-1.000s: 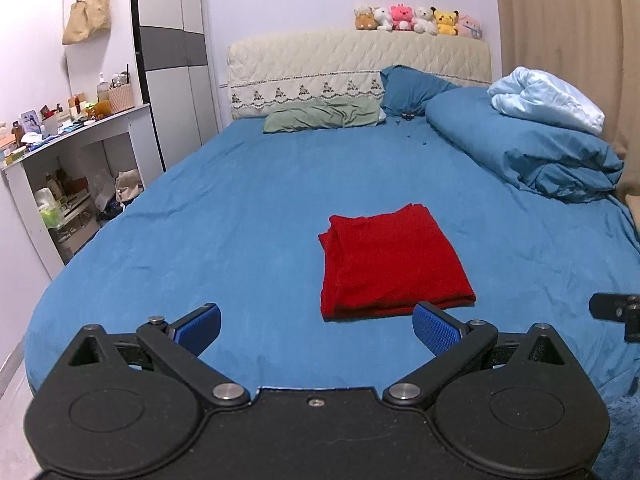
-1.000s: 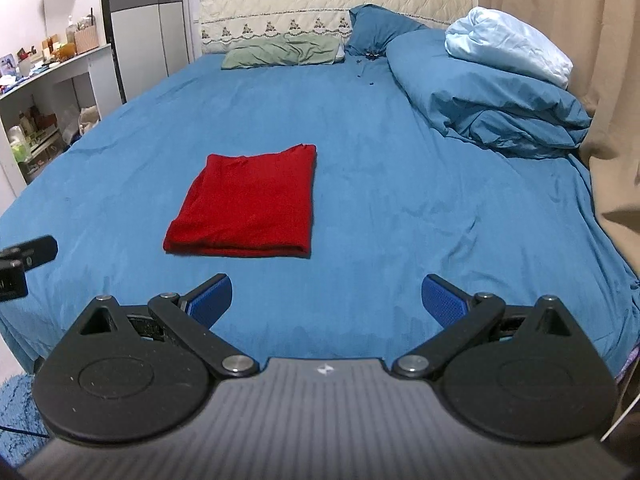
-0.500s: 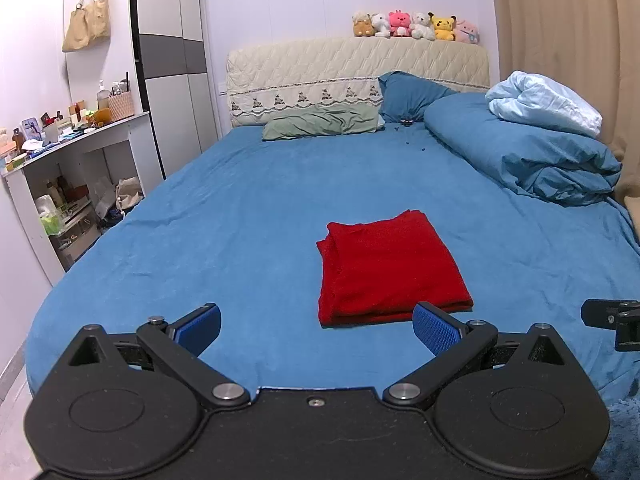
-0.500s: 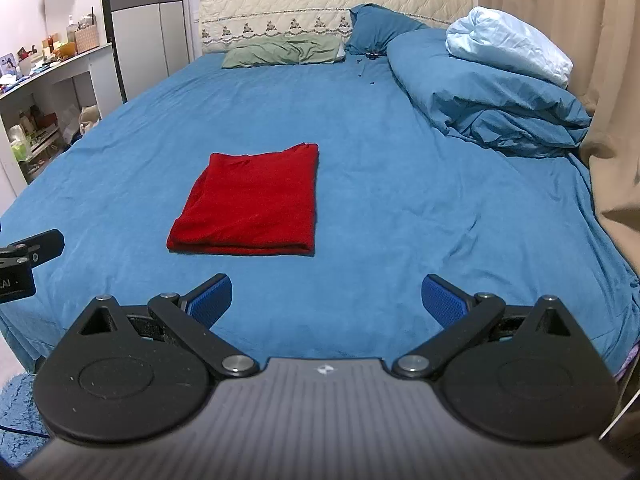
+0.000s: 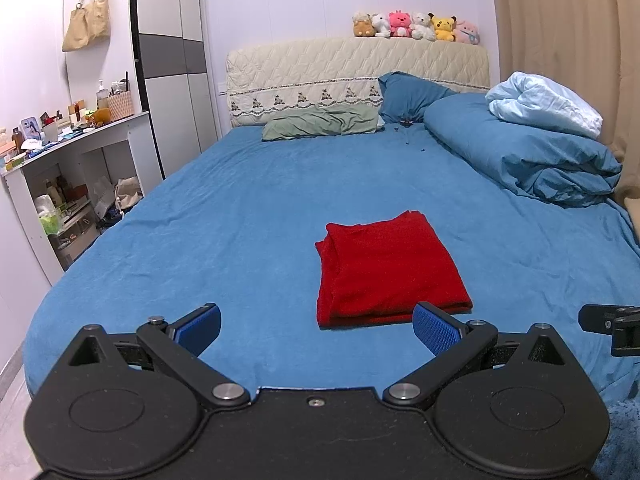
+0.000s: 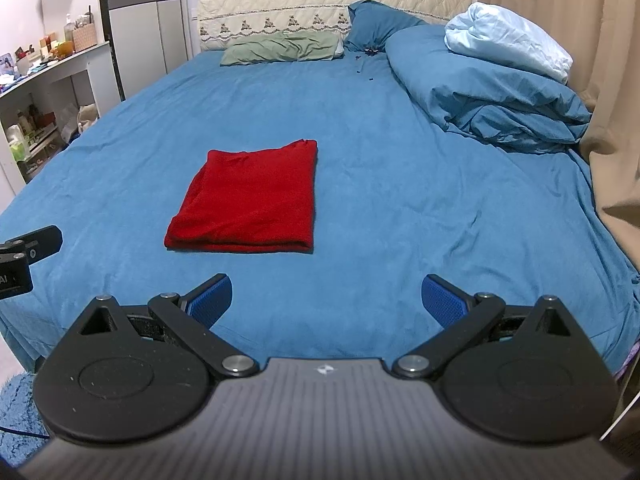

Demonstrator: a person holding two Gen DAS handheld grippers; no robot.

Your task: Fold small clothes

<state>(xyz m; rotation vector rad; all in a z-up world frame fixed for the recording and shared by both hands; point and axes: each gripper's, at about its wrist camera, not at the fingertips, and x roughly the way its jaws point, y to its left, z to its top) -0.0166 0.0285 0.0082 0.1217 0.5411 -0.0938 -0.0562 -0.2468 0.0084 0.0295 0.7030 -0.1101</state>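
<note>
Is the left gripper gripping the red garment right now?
No. The left gripper is open with nothing between its jaws, and the folded red garment lies apart from it on the blue bed sheet.

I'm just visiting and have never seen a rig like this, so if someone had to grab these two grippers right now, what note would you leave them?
Left gripper: open, holding nothing, back from the near edge of the bed.
Right gripper: open, holding nothing, also clear of the cloth.
Red garment: lies flat on the blue sheet as a neat folded rectangle, touched by neither gripper.
Done: this piece looks folded.
Left: no other small clothes show in either view; the blue duvet and pale blanket are piled at the right. Perhaps fetch the next item or stop.
</note>
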